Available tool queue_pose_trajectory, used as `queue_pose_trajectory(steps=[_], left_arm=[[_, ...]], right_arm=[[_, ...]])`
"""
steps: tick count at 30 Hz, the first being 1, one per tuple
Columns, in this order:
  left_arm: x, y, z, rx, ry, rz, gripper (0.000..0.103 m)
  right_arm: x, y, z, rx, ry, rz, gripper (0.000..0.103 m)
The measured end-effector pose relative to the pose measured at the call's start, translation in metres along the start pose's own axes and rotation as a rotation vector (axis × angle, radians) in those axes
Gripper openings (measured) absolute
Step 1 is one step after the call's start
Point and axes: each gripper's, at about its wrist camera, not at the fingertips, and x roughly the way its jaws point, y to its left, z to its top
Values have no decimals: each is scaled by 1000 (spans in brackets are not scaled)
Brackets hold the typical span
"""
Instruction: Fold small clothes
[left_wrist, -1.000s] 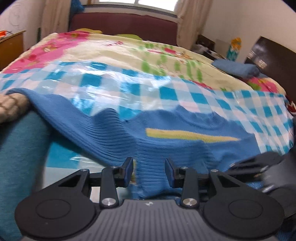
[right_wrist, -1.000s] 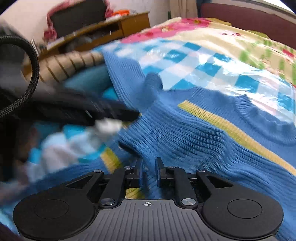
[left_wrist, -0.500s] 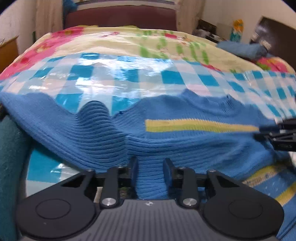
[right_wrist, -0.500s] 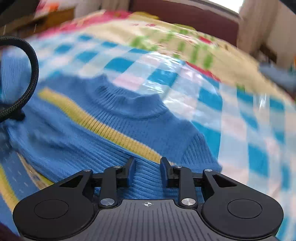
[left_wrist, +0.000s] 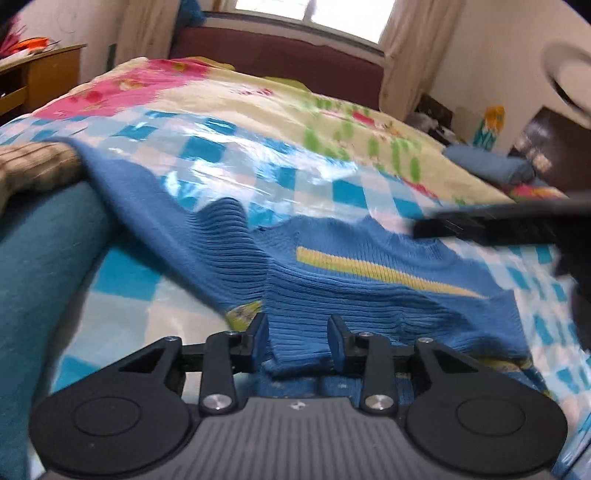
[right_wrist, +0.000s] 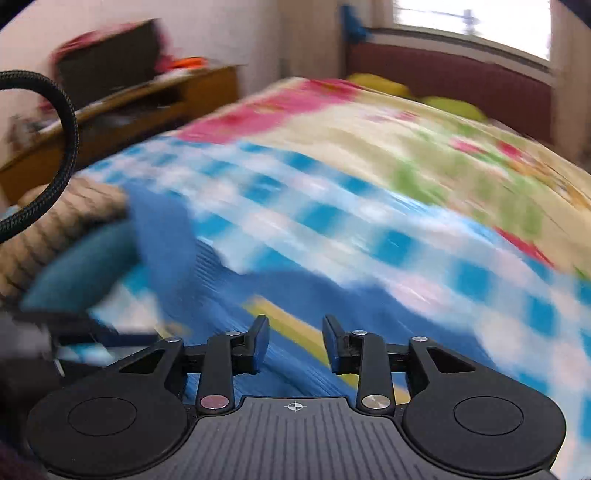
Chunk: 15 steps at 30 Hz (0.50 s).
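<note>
Both wrist cameras looked down along their fingers, close over the sweater (left_wrist: 369, 295) (right_wrist: 229, 295) on the bed (left_wrist: 258, 122) (right_wrist: 351, 155).

Blue ribbed sweater (left_wrist: 388, 295) with yellow stripe lies rumpled on bed.

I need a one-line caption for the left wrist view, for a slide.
Left gripper, jaws opening, over a folded edge of the blue sweater on the checked sheet.

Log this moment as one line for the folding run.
step: folding sweater | left claw: opening, fold between jaws | right claw: opening, empty, above sweater | surface: bed
</note>
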Motion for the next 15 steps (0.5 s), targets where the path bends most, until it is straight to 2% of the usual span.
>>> queue_pose_trajectory(steps=[2, 6, 8, 10, 13, 15], left_arm=[[-4, 7, 0, -37, -8, -5, 41], [-1, 17, -3, -105, -12, -50, 42], [3, 20, -5, -140, -13, -76, 42], [7, 21, -7, -138, -14, -83, 42], [10, 21, -11, -133, -10, -95, 42], [11, 21, -13, -133, -11, -102, 42]], right_arm=[[21, 26, 26, -39, 16, 64, 40], [74, 77, 75, -130, 66, 155, 40], [100, 99, 94, -156, 89, 201, 42], [123, 119, 103, -198, 119, 231, 48], [151, 150, 104, -307, 125, 189, 49], [167, 160, 102, -334, 134, 132, 40]])
